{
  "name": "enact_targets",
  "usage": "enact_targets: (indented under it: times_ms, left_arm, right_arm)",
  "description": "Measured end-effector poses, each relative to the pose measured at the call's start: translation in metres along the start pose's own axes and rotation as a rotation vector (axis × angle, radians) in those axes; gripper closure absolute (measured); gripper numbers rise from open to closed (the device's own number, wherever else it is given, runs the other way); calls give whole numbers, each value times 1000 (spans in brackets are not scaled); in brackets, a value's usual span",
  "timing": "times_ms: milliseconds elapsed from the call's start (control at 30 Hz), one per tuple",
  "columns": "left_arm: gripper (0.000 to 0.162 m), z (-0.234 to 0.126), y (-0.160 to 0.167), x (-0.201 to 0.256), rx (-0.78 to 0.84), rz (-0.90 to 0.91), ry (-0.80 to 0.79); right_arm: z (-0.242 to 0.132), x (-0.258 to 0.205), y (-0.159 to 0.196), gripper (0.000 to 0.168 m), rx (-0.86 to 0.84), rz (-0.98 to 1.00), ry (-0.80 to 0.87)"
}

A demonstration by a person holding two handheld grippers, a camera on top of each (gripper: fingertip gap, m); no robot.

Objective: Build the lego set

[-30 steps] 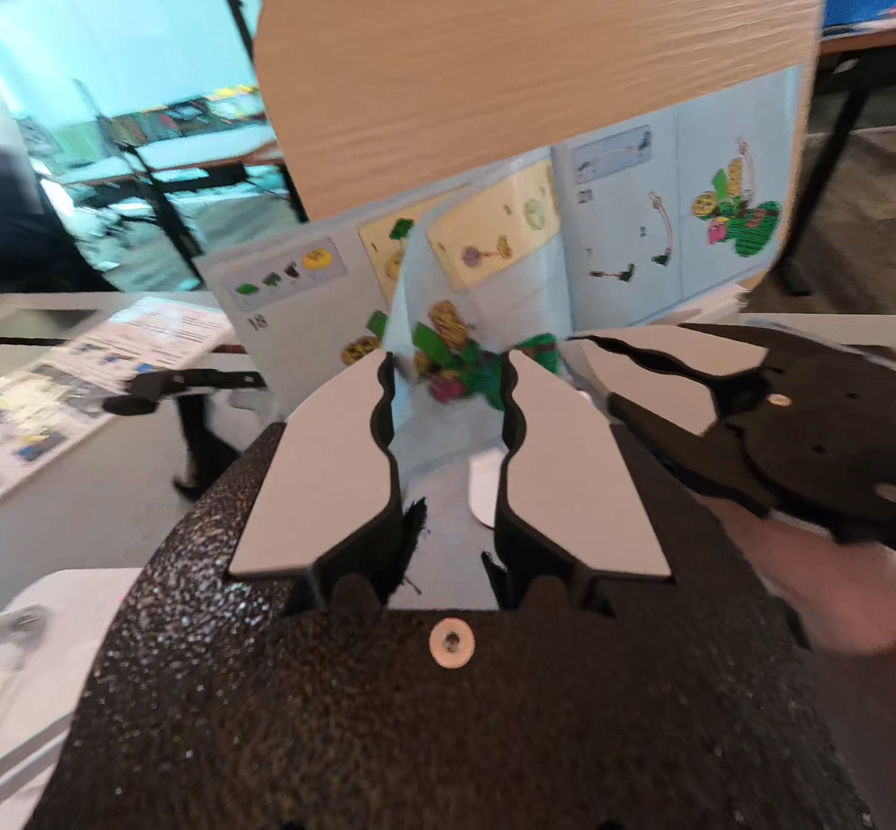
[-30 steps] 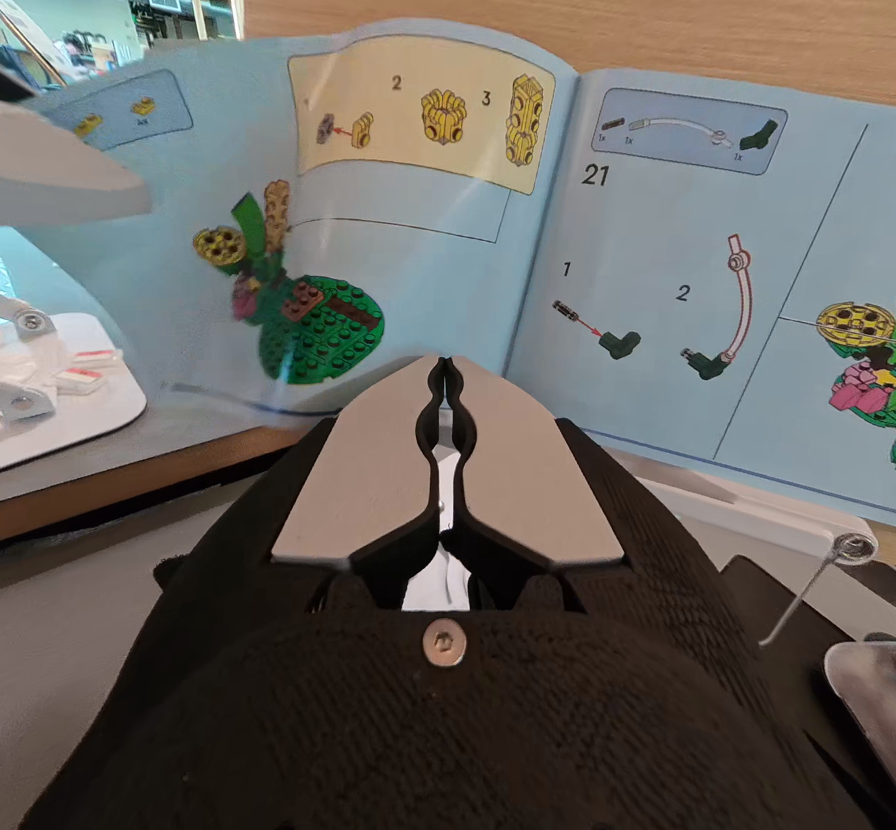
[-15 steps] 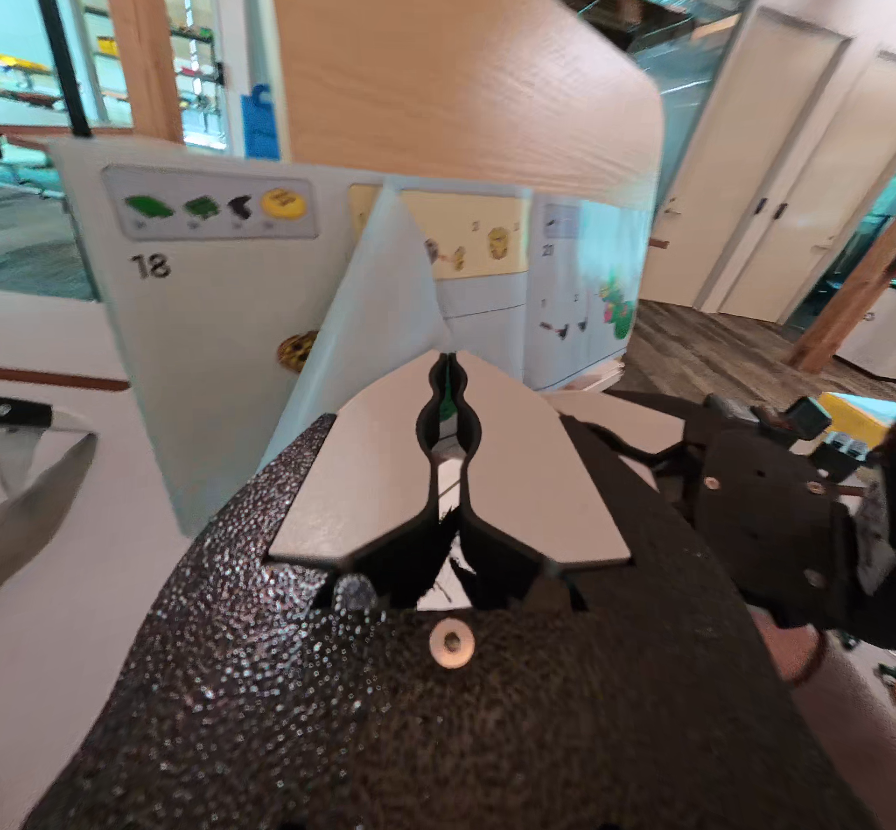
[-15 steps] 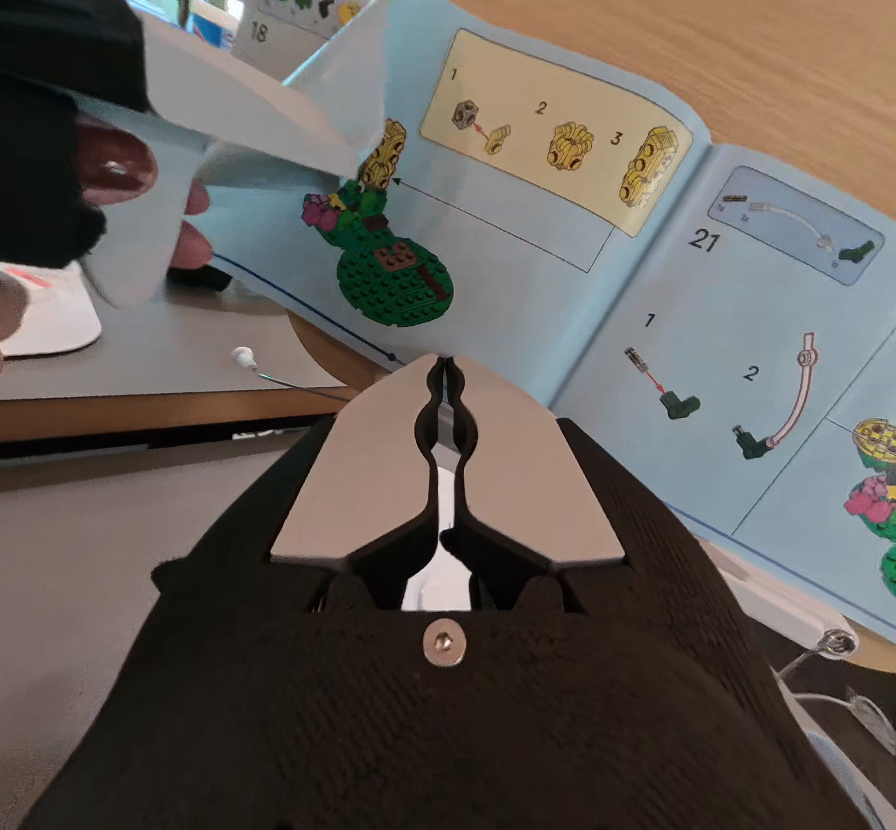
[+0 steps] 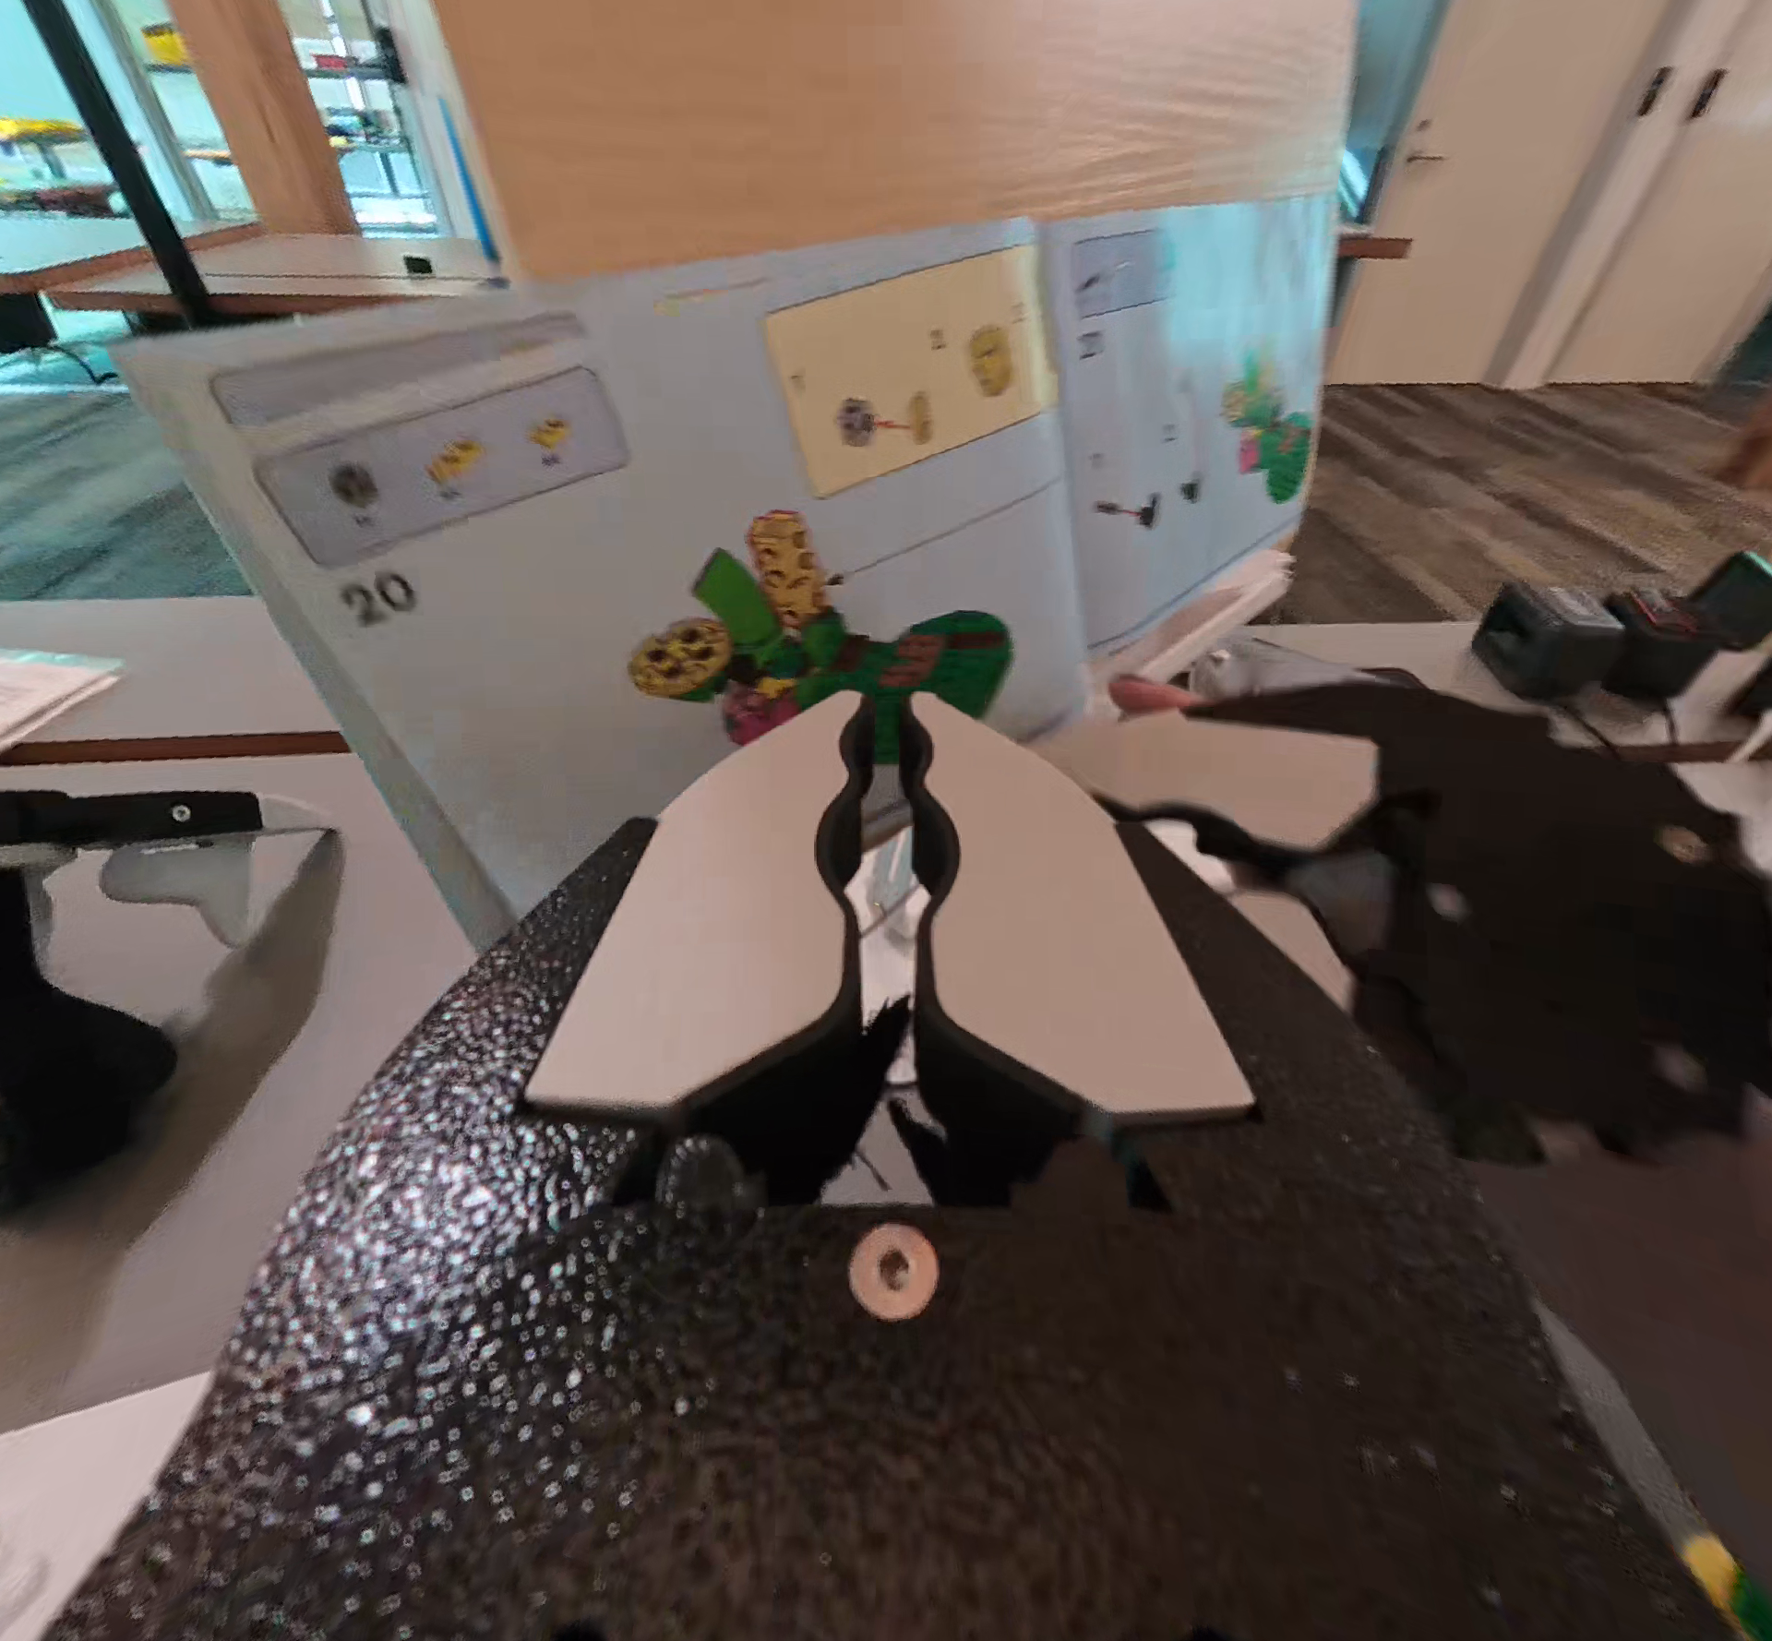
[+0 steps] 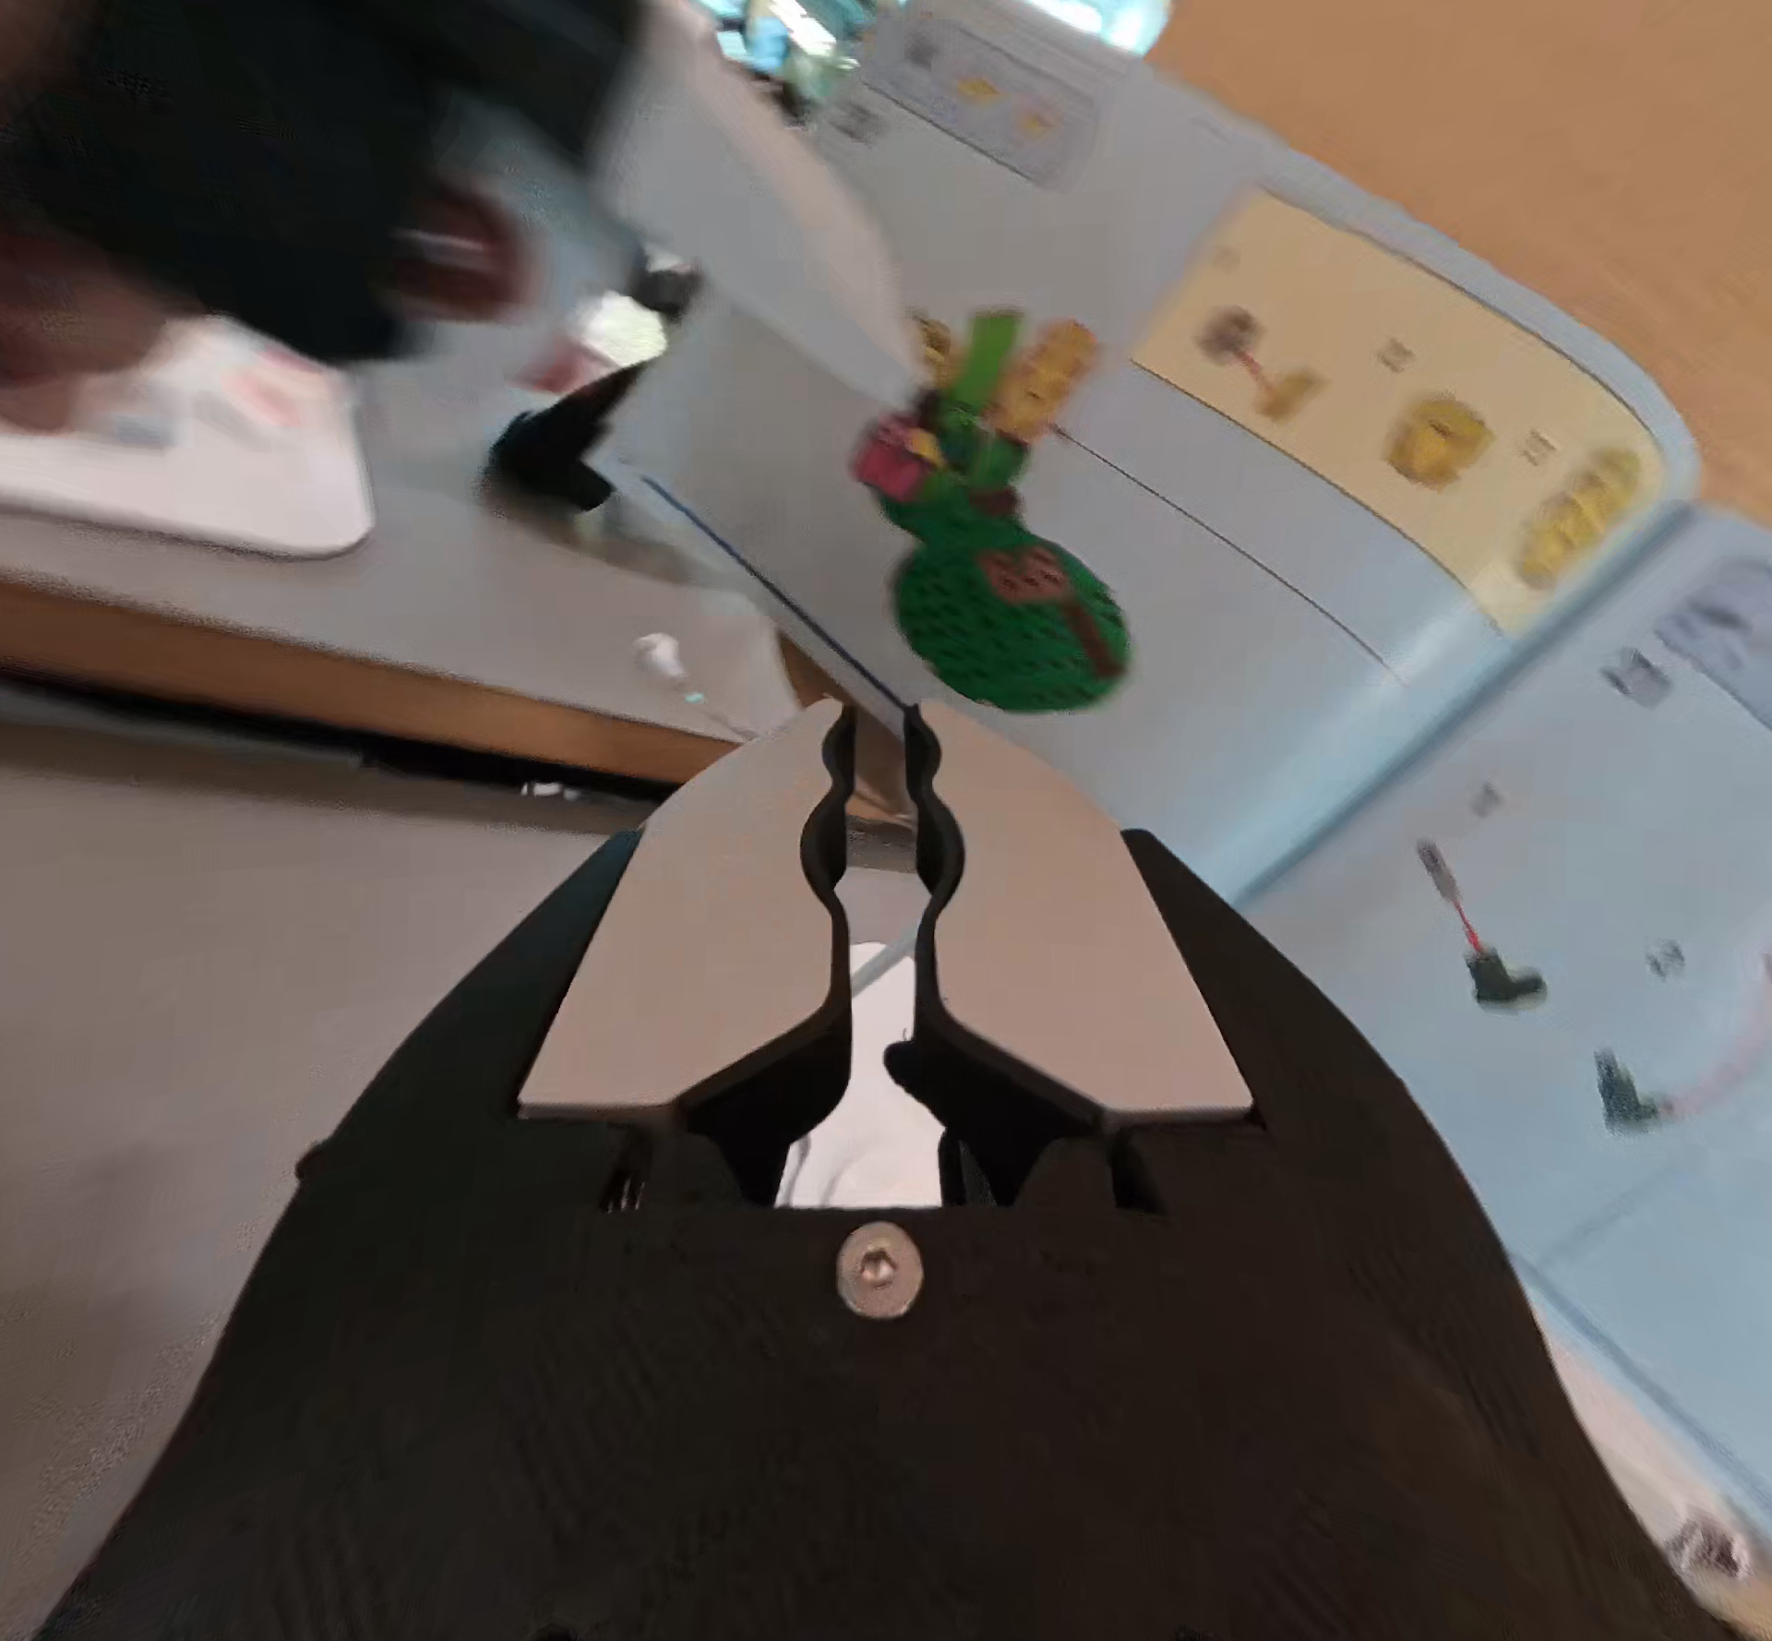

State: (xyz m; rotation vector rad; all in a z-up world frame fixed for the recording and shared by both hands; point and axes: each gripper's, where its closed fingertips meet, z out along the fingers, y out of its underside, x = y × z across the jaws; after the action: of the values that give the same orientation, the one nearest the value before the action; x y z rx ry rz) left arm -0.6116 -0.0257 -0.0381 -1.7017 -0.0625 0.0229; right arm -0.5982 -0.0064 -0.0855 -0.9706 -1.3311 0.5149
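Overhead, wooden board [image 5: 863, 61]; grey table [image 5: 192, 684].

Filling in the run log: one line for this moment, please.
phase: consulting instruction booklet | left gripper: narrowly open, empty | right gripper: narrowly open, empty | bricks: none visible

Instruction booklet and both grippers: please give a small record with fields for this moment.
booklet: instruction booklet open, standing against a wooden board
page shown: green and yellow model drawing
left gripper: slightly open, holding nothing, near the page's lower edge
right gripper: slightly open, holding nothing
sharpness: both views blurred
loose bricks: none visible
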Motion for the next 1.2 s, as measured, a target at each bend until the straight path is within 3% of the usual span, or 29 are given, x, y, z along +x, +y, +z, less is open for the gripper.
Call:
enact_targets:
  times_ms: [100, 167, 367, 500, 600, 667, 767, 833, 900, 1033, 1133, 1200]
  left_arm:
    - [162, 18, 7, -17, 32, -76, -40]
    - [162, 24, 8, -21, 61, -153, -26]
    - [162, 14, -2, -41, 148, -72, -162]
    - [162, 7, -10, -57, 194, 42, -327]
    - [162, 10, -7, -57, 174, 59, -348]
    - [162, 13, -6, -54, 169, 43, -323]
    - [162, 11, -6, -54, 170, 29, -310]
    - [162, 7, -6, -56, 165, 16, -319]
    - [162, -2, -8, -54, 134, 3, -321]
    - [162, -21, 9, 11, -126, -150, 51]
    - [162, -19, 3, 25, -93, -19, 85]
    - [162, -9, 6, 29, -98, -24, 123]
  right_arm:
    - [-2, -32, 1, 145, 25, -294, -117]
    - [1, -37, 1, 140, 29, -409, -84]
    - [3, -42, -7, 136, 76, -477, -42]
    - [-6, -43, -6, 148, 51, -427, -117]
    - [-23, -39, -12, 158, 25, -243, -233]
    - [-33, -13, -25, 168, 74, -108, -157]
    - [-47, 40, -34, 168, 140, 90, 60]
    - [-53, 73, -22, 168, 121, 207, 230]
    - [-47, 84, 6, 168, -13, 274, 291]
    - [-28, 78, 41, 168, -179, 243, 331]
    - [-18, 70, 32, 168, -158, 207, 329]
    - [-15, 66, 23, 168, -140, 160, 336]
